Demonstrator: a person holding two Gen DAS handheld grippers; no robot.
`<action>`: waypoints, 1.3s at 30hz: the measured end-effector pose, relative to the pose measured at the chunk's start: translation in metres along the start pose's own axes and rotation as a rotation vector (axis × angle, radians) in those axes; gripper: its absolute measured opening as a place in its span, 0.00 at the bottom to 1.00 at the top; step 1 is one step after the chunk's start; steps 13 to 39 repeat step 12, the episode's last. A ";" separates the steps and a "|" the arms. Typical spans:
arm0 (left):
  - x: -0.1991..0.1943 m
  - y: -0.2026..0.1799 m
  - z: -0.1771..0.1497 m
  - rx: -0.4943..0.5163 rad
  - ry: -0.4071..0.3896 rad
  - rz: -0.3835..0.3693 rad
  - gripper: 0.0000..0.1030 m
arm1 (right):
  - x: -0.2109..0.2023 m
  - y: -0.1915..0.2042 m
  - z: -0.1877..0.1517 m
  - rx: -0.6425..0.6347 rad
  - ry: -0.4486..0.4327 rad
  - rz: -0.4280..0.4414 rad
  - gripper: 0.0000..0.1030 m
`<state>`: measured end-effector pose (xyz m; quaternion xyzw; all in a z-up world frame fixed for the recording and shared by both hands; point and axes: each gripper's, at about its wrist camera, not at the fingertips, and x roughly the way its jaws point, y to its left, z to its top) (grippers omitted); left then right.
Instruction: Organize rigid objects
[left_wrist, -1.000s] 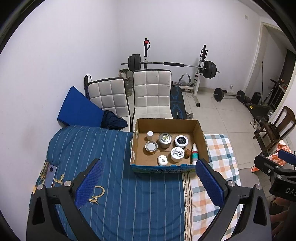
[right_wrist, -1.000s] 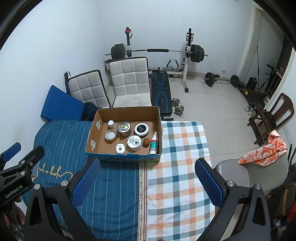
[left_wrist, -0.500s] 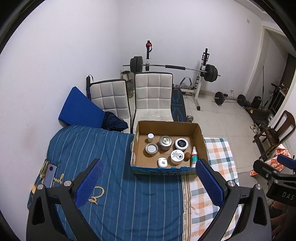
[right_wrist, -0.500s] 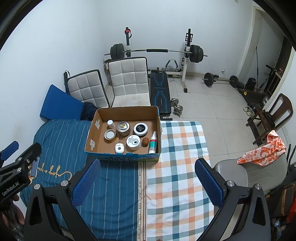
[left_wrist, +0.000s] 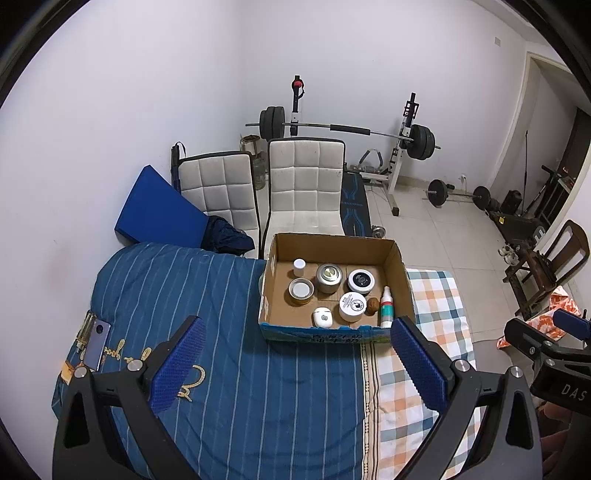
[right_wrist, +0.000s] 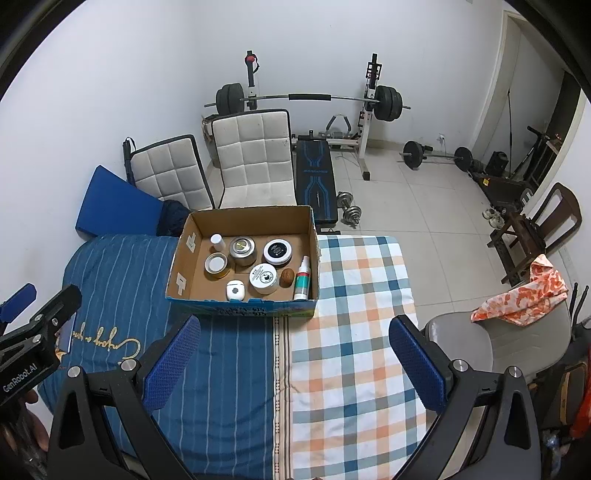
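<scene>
An open cardboard box (left_wrist: 400, 273) (right_wrist: 184, 243) sits at the far end of the bed. Inside it stand several jars and tins, among them a metal tin (left_wrist: 328, 276) (right_wrist: 242, 249), a black-lidded jar (left_wrist: 361, 280) (right_wrist: 277, 250), a white-lidded jar (left_wrist: 352, 304) (right_wrist: 263, 277), a white earbud case (left_wrist: 322, 316) (right_wrist: 235, 290), a brown nut-like ball (left_wrist: 372, 305) (right_wrist: 287, 277) and a spray bottle (left_wrist: 386, 306) (right_wrist: 302, 278). My left gripper (left_wrist: 295, 360) and right gripper (right_wrist: 293, 360) both hover open and empty above the bed, short of the box.
A phone (left_wrist: 96, 343) lies on the blue striped cover at the left edge. Two white chairs (left_wrist: 304, 184) and a weight bench (right_wrist: 316, 181) stand beyond the bed. A grey chair with an orange cloth (right_wrist: 521, 295) stands at the right.
Both grippers have drawn back and risen slightly, so the box looks a little smaller and farther. Neither jaw has changed its opening.
</scene>
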<state>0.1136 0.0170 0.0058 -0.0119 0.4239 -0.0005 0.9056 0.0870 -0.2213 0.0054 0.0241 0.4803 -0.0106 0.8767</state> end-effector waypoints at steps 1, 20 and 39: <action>0.000 0.000 0.000 0.000 0.000 -0.001 1.00 | 0.000 0.000 0.000 0.001 -0.001 0.001 1.00; -0.001 -0.001 -0.002 -0.004 -0.015 -0.009 1.00 | 0.000 0.002 0.000 -0.006 -0.003 0.002 1.00; -0.001 -0.001 -0.002 -0.004 -0.015 -0.009 1.00 | 0.000 0.002 0.000 -0.006 -0.003 0.002 1.00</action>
